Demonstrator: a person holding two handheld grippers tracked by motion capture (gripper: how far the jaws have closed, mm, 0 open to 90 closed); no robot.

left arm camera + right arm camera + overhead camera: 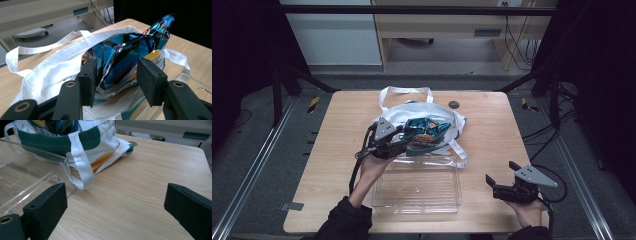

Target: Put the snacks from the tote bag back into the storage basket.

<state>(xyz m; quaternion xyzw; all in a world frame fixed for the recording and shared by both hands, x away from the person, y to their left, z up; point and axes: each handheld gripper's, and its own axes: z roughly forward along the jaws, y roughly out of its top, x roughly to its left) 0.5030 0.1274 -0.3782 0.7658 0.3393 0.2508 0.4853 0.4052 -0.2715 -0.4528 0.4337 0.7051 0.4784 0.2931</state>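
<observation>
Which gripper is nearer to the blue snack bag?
Left. The left gripper has its open jaws around the snack bag in the tote; the right gripper hovers over the table's near right corner.

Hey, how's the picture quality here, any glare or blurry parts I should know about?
High view: dim and soft, dark surroundings, the clear bin hard to make out. Left gripper view: sharp, with bright glints on the foil snack bag; the near jaws look slightly soft. Right gripper view: evenly lit wooden table, the jaws up close blurred.

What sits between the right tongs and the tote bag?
Bare wooden table mostly, seen in the right gripper view; the clear plastic bin's corner and the tote bag's white strap lie to one side.
</observation>
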